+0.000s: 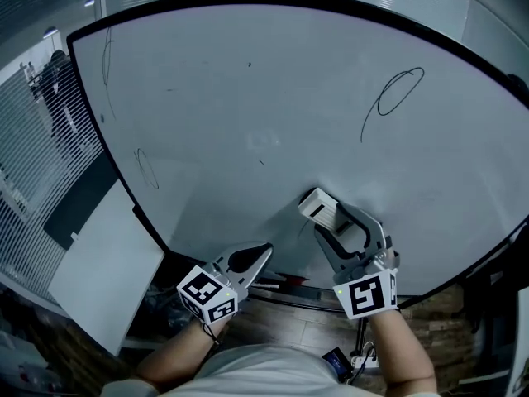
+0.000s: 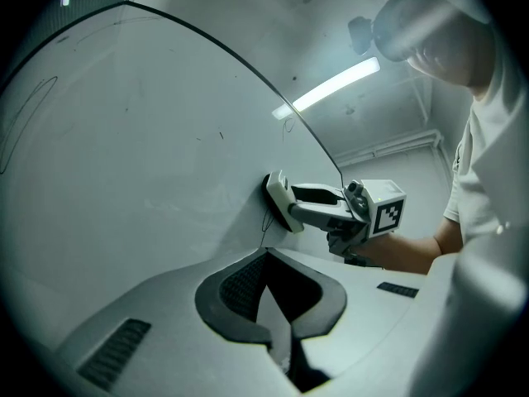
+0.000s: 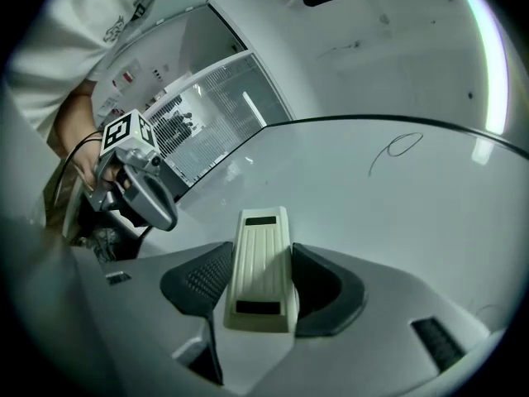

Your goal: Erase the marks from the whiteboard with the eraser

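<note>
While the right gripper (image 1: 324, 218) pinched the eraser (image 1: 317, 206) against the whiteboard (image 1: 248, 114) and the left gripper (image 1: 261, 252) sat closed and empty, several marks (image 1: 401, 91) were left to wipe.

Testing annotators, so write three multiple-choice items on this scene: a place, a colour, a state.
1. Where is the eraser? A) between the jaws of the right gripper B) on the floor C) on a shelf
2. The eraser's colour? A) red B) cream C) blue
3. The jaws of the left gripper are? A) wide apart B) on a marker C) together, empty
Key: 1 A, the jaws clamp its sides; 2 B, its ribbed body is pale cream; 3 C, the tips meet with nothing between.
</note>
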The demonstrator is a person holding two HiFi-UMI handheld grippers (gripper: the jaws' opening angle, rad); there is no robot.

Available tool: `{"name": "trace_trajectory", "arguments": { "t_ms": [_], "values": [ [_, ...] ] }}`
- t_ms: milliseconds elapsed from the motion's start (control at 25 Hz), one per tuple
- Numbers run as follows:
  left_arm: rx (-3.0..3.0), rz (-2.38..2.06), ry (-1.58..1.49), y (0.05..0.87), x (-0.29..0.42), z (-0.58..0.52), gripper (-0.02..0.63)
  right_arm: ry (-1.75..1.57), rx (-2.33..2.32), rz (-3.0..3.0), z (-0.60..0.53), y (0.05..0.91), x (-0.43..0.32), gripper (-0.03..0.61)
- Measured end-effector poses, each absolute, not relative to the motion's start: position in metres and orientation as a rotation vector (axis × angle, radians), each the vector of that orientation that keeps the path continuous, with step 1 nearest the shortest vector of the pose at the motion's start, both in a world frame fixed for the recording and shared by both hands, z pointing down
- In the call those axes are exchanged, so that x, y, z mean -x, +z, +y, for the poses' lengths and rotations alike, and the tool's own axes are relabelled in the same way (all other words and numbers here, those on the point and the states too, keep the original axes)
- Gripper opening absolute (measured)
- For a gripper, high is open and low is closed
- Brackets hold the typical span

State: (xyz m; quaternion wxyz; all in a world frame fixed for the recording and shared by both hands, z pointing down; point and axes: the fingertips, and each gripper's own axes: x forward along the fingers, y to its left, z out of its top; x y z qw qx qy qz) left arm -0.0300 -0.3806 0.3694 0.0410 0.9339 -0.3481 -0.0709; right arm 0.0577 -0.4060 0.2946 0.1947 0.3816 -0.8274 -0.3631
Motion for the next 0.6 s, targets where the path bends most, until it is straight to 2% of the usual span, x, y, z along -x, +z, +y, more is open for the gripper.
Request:
{"name": "trace_trajectory", "arguments": {
  "t_ms": [440,600],
  "values": [
    [-2.752,-1.151,-0.146,0.408,0.058,-0.38,0.006,-0.894,-0.795,-2.323,-0.416,0.456,-0.003,0.232],
    [-2.735,-1.165,-0.128,0.416,0.061,-0.378,0.006,-0.876,-0.769,-2.3,-0.416,0.478,-0.002,0.231]
  ]
}}
